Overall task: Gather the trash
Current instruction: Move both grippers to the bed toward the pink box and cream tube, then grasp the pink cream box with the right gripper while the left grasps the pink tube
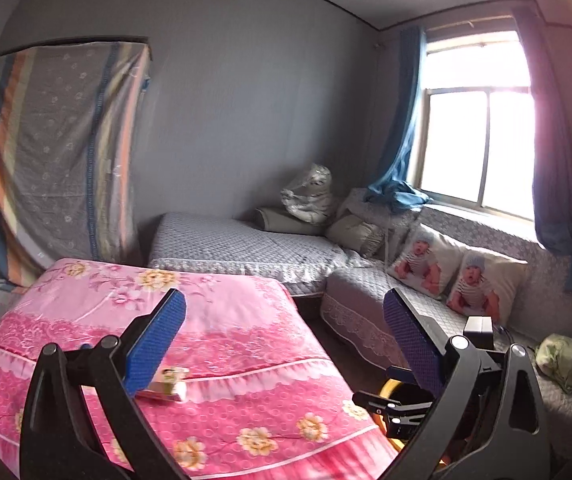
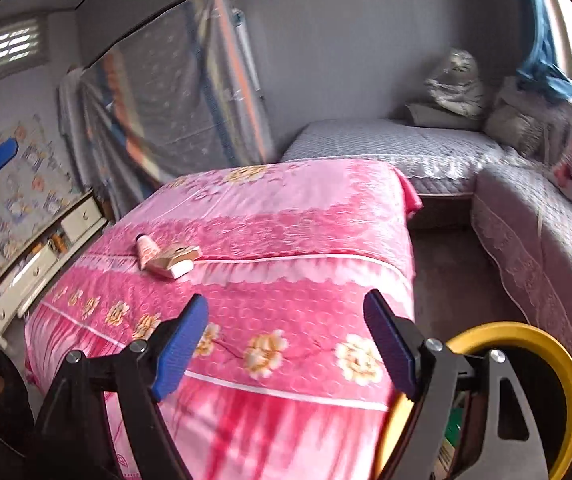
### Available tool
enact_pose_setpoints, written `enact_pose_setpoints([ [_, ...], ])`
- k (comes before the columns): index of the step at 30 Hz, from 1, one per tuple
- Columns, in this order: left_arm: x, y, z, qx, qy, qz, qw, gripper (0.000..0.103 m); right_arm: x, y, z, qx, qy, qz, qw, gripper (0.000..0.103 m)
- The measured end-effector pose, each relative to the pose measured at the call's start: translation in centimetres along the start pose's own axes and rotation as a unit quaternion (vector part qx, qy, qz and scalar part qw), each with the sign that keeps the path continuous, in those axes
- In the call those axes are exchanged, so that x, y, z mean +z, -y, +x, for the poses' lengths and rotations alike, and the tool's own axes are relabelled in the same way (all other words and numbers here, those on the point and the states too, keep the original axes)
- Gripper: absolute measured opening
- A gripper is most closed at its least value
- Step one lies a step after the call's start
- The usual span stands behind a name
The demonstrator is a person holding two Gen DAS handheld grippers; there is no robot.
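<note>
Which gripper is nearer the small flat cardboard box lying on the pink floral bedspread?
Left. The left gripper hovers open close over the small flat cardboard box, beside its blue-padded finger. The right gripper is open farther back, with the box well ahead across the pink floral bedspread.

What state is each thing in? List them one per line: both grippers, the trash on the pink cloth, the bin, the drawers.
left gripper: open, holding nothing
right gripper: open, holding nothing
small carton: lying flat on the pink cloth, not picked up
pink tube: lying beside the carton, cap on
yellow-rimmed bin: on the floor beside the cloth, something inside
white drawers: pulled open
</note>
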State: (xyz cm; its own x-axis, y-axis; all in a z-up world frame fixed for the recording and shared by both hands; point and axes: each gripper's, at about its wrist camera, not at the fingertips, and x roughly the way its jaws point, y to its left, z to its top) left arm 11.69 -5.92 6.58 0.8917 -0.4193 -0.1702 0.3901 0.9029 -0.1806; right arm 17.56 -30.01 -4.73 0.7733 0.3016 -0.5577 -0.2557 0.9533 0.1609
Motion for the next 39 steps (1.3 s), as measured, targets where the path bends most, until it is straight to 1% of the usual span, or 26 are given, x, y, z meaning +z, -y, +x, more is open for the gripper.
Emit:
enact_pose_setpoints([
  [1, 0.0, -2.3, -0.4, 0.03, 0.005, -0.009, 0.9995, 0.095, 0.7, -1.6, 1.6, 0.014, -0.008, -0.025, 1.0, 0.077],
  [2, -0.1, -4.7, -0.7, 0.069, 0.01, -0.016, 0.9974, 0.095, 1.4, -3.2, 3.2, 0.028, -0.017, -0.048, 0.998, 0.077],
  [4, -0.6, -9.3, -1.5, 0.157, 0.017, -0.025, 0.9871, 0.095, 2.6, -6.1, 6.5, 0.055, -0.041, -0.093, 0.993, 0.076],
  [5, -0.9, -11.6, -1.9, 0.19, 0.015, -0.036, 0.981, 0.095, 3.1, -7.4, 8.2, 0.061, -0.053, -0.114, 0.99, 0.076],
  [7, -1.6, -16.1, -2.9, 0.227, 0.005, -0.073, 0.9711, 0.095, 3.8, -9.8, 11.2, 0.069, -0.078, -0.153, 0.983, 0.076],
  [9, -2.3, -19.8, -3.2, 0.251, -0.016, -0.107, 0.962, 0.095, 4.4, -11.8, 14.3, 0.076, -0.102, -0.192, 0.973, 0.076],
  [11, -3.0, -22.7, -2.7, 0.247, -0.045, -0.137, 0.9582, 0.095, 4.7, -13.4, 17.1, 0.083, -0.133, -0.224, 0.962, 0.076],
  [14, -4.3, -25.4, -1.6, 0.215, -0.087, -0.174, 0.957, 0.094, 5.0, -15.0, 21.0, 0.083, -0.181, -0.258, 0.945, 0.075],
  [16, -5.0, -26.0, 0.0, 0.199, -0.112, -0.176, 0.9576, 0.095, 4.9, -15.4, 22.6, 0.091, -0.204, -0.275, 0.935, 0.075],
  [17, -5.5, -25.9, 0.5, 0.197, -0.123, -0.171, 0.9575, 0.095, 4.9, -15.7, 23.3, 0.092, -0.213, -0.283, 0.931, 0.075],
  [19, -6.3, -25.8, 1.7, 0.193, -0.142, -0.165, 0.9567, 0.094, 5.0, -16.1, 24.5, 0.091, -0.223, -0.299, 0.923, 0.075],
  [22, -7.2, -26.1, 3.4, 0.179, -0.168, -0.172, 0.954, 0.094, 5.0, -16.6, 25.9, 0.098, -0.237, -0.315, 0.914, 0.075],
  [25, -7.8, -26.5, 4.6, 0.183, -0.186, -0.174, 0.9495, 0.095, 4.9, -17.2, 27.4, 0.096, -0.241, -0.329, 0.908, 0.075],
  [27, -7.9, -26.6, 5.4, 0.184, -0.198, -0.174, 0.9469, 0.094, 5.0, -17.4, 28.4, 0.101, -0.247, -0.327, 0.907, 0.075],
  [28, -8.0, -26.5, 5.9, 0.186, -0.206, -0.172, 0.9452, 0.094, 5.0, -17.4, 28.8, 0.103, -0.251, -0.323, 0.907, 0.069],
  [30, -8.2, -26.4, 7.0, 0.19, -0.225, -0.167, 0.9409, 0.094, 5.0, -17.3, 29.2, 0.114, -0.258, -0.311, 0.907, 0.067],
  [32, -8.5, -26.1, 8.4, 0.183, -0.246, -0.164, 0.9375, 0.095, 5.1, -16.9, 29.0, 0.124, -0.255, -0.292, 0.914, 0.063],
  [33, -8.7, -26.0, 9.1, 0.182, -0.257, -0.163, 0.9352, 0.094, 5.2, -16.5, 28.8, 0.129, -0.249, -0.277, 0.919, 0.062],
  [35, -9.1, -25.9, 10.6, 0.182, -0.276, -0.165, 0.9291, 0.094, 5.5, -15.7, 27.8, 0.153, -0.24, -0.241, 0.928, 0.061],
  [36, -9.3, -25.9, 11.4, 0.18, -0.284, -0.168, 0.9266, 0.094, 5.6, -15.2, 27.1, 0.168, -0.236, -0.225, 0.93, 0.061],
  [39, -9.4, -26.0, 13.6, 0.179, -0.3, -0.18, 0.9194, 0.094, 5.6, -13.7, 24.5, 0.18, -0.209, -0.197, 0.941, 0.061],
])
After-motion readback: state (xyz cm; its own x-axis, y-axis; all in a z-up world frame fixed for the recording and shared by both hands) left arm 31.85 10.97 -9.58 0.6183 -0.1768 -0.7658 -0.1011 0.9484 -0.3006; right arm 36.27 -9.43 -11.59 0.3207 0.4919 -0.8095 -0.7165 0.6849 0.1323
